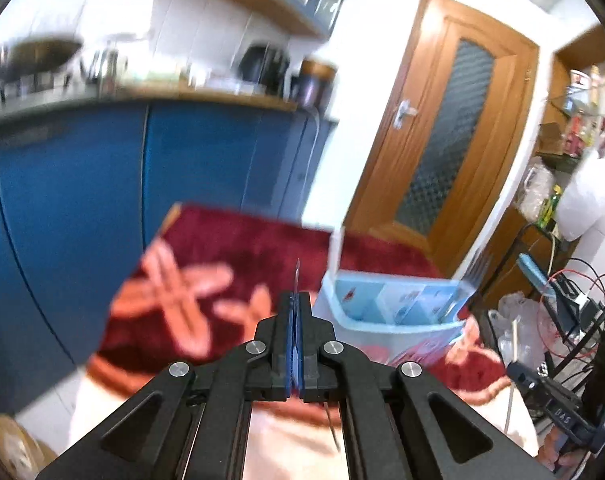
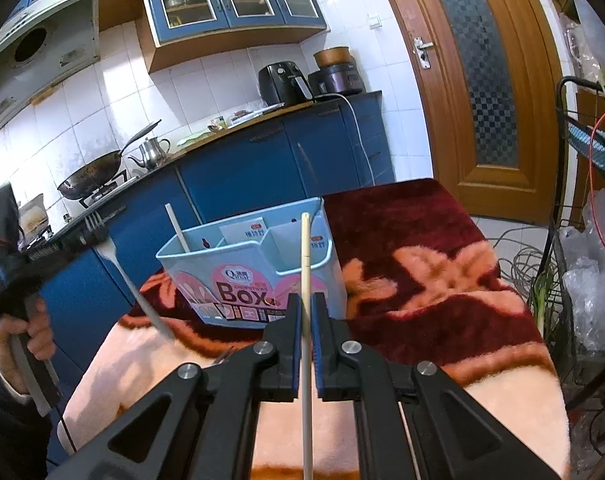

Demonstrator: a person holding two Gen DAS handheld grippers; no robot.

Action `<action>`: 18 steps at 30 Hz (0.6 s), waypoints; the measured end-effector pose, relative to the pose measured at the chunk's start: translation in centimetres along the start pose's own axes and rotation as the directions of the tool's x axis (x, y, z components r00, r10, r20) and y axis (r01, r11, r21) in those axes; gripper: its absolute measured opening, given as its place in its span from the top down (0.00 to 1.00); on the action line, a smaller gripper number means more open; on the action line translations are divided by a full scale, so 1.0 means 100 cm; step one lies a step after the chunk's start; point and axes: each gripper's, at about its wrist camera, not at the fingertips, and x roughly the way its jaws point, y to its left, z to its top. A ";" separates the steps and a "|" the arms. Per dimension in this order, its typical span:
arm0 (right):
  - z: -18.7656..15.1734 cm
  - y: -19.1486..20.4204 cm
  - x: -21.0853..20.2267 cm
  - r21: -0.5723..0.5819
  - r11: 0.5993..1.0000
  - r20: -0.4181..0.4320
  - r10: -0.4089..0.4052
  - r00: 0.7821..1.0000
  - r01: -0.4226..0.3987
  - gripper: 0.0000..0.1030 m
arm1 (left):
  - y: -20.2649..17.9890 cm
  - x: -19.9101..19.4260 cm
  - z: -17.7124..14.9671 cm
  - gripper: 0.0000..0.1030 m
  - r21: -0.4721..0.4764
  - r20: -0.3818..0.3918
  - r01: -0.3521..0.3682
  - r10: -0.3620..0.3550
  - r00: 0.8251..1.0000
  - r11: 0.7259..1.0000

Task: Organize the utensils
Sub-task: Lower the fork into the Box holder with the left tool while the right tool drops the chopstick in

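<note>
Utensils are held over a blanket-covered table in a blue-cabineted kitchen.

A plush dark red blanket (image 2: 402, 248) with pale pink flower shapes is spread over the table, before blue cabinets (image 2: 242, 168), white wall tiles and a wooden door (image 2: 482, 80) with patterned glass. A light blue plastic utensil box (image 2: 222, 256), divided into compartments, is set on the blanket with one pale chopstick (image 2: 177, 229) leaning in its left compartment. The right gripper (image 2: 306, 312) is closed on a second pale chopstick (image 2: 305, 264), held upright just before the box. The left gripper (image 1: 295, 304) is clamped on a thin metal fork (image 2: 118, 264), held tilted to the left of the box and above the blanket.
</note>
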 end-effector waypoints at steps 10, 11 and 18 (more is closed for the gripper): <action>0.002 0.003 -0.008 -0.010 1.000 0.026 0.005 1.000 -0.005 0.93 | -0.036 -0.037 0.061 0.99 0.118 0.204 -0.056 0.031 0.978 0.991; 0.002 0.002 -0.008 -0.008 1.000 0.026 0.005 1.000 -0.005 0.93 | -0.038 -0.038 0.067 0.99 0.122 0.221 -0.060 0.031 0.975 0.991; 0.004 -0.003 -0.009 -0.001 1.000 0.034 0.004 0.999 -0.004 0.93 | -0.053 -0.015 0.078 0.99 0.159 0.236 -0.103 0.063 0.970 0.982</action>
